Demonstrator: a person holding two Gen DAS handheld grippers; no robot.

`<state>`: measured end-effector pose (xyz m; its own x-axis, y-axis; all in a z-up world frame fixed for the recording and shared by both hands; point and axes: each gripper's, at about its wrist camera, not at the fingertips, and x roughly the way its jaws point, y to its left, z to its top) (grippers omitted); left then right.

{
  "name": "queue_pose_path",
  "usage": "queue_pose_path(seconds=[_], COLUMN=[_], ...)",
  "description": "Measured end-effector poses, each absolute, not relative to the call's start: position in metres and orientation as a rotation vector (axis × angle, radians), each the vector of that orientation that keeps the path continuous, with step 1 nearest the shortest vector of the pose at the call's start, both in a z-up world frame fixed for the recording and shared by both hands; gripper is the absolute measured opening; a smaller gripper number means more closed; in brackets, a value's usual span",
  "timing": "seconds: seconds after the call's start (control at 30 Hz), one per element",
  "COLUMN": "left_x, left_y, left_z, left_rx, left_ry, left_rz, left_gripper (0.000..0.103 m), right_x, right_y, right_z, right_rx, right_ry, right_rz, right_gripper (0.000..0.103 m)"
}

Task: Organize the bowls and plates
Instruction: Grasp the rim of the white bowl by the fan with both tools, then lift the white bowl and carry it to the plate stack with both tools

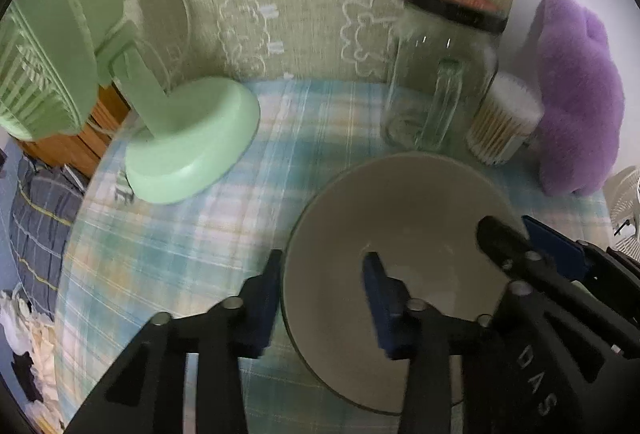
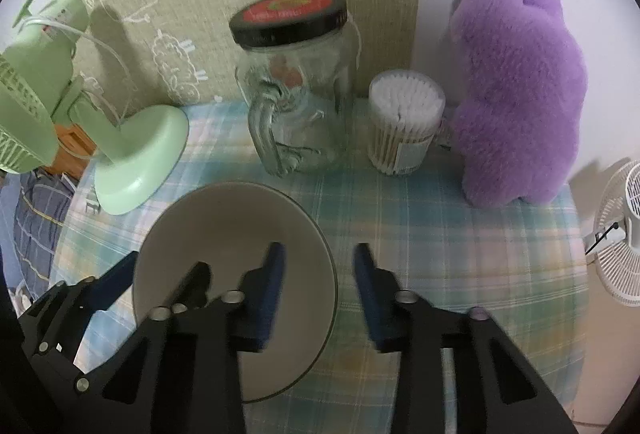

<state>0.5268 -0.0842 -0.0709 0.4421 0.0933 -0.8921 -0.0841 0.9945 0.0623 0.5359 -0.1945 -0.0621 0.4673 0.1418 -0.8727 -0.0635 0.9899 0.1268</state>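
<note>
bowl [image 1: 400, 226]: white, empty, upright on checked cloth [image 1: 200, 234], near front edge of table, just before the jar
L gripper [image 1: 324, 298]: jaws straddle bowl's left rim, one blue pad outside, one inside; gap narrow, can't tell if pads press rim
R gripper [image 2: 318, 290]: straddles bowl's right rim same way, one pad inside, one outside over cloth; contact unclear too
jar [image 2: 296, 89]: clear glass w/ handle, black-red lid on, looks empty
tub [image 2: 404, 125]: clear, packed w/ cotton swabs, betw jar & purple plush [image 2: 520, 93]
fan [image 2: 132, 161]: green, left of bowl, apart from it
</note>
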Motion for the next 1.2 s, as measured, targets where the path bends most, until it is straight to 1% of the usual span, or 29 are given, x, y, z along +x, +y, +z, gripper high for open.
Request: queue_pose_path(seconds=[0.03, 0.1, 0.17, 0.4, 0.93, 1.2], left_x=[0.526, 0.526, 0.526, 0.523, 0.476, 0.451], left_y=[-0.084, -0.085, -0.084, -0.079, -0.088, -0.089], left_z=[-0.072, -0.073, -0.073, -0.072, -0.065, -0.046], left_rx=[0.015, 0.031, 0.033, 0.035, 0.062, 0.066], left_ry=[1.103, 1.094, 1.089, 1.115, 1.17, 1.156], left_rz=[0.117, 0.125, 0.131, 0.127, 0.117, 0.097], left_gripper=[0.035, 0.032, 0.029, 0.026, 0.025, 0.025], right_x=[0.537, 0.537, 0.537, 0.535, 0.494, 0.464], right_y=[-0.194, -0.194, -0.192, -0.187, -0.197, -0.203], right_z=[-0.063, -0.066, -0.067, -0.064, -0.06, -0.043], right_rx=[0.08, 0.076, 0.065, 0.051, 0.052, 0.064], right_ry=[1.082, 1.087, 1.08, 1.087, 1.141, 1.129], right_rz=[0.126, 0.125, 0.121, 0.108, 0.108, 0.097], right_gripper=[0.021, 0.018, 0.016, 0.016, 0.016, 0.016])
